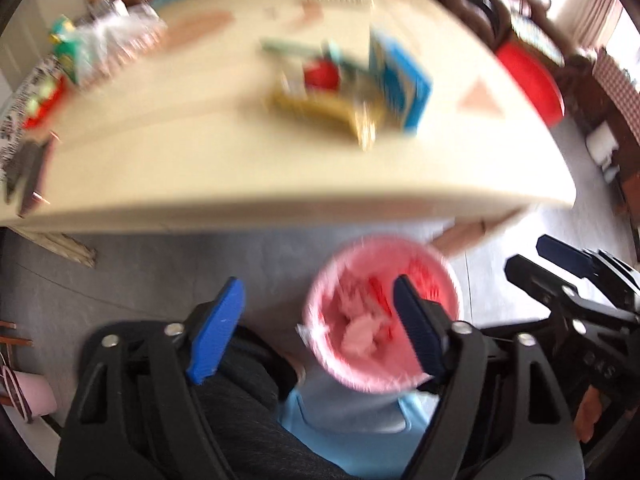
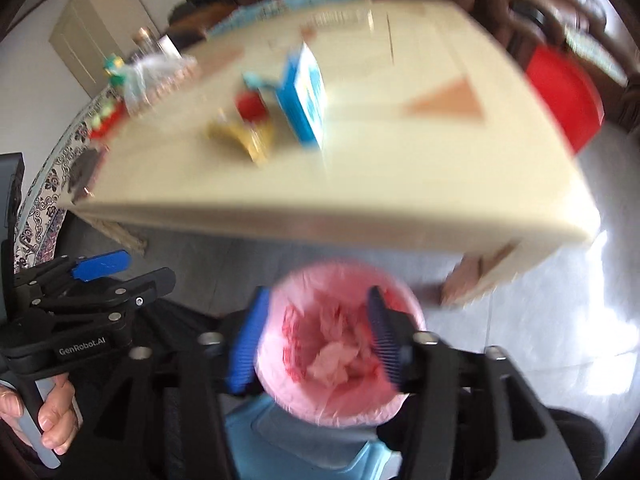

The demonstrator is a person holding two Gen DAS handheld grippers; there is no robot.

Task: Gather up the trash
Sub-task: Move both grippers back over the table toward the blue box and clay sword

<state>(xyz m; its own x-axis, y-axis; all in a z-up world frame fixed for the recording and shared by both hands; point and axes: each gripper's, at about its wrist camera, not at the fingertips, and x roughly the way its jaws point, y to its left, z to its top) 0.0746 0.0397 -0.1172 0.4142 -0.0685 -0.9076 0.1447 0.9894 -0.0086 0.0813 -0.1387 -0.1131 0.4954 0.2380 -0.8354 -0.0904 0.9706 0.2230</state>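
**Both grippers hung over the pink-lined bin**

The left gripper (image 1: 316, 324) pointed down at the floor in front of the desk (image 1: 240, 176), its jaws spread wide and holding nothing. The pink-lined bin (image 1: 382, 316) sat under its right-hand jaw, with crumpled paper inside. The right gripper (image 2: 316, 336) was aimed down too, jaws spread, the bin (image 2: 340, 352) lying directly between and below them. In the right wrist view a bare hand (image 2: 48, 412) gripped the left gripper's handle, off to the left of the jaws. Beyond the jaws, on the desk, the remaining trash sat together: a blue carton (image 2: 306, 96), a gold wrapper (image 2: 244, 136) and a red item (image 2: 250, 106). Everything was motion-blurred.
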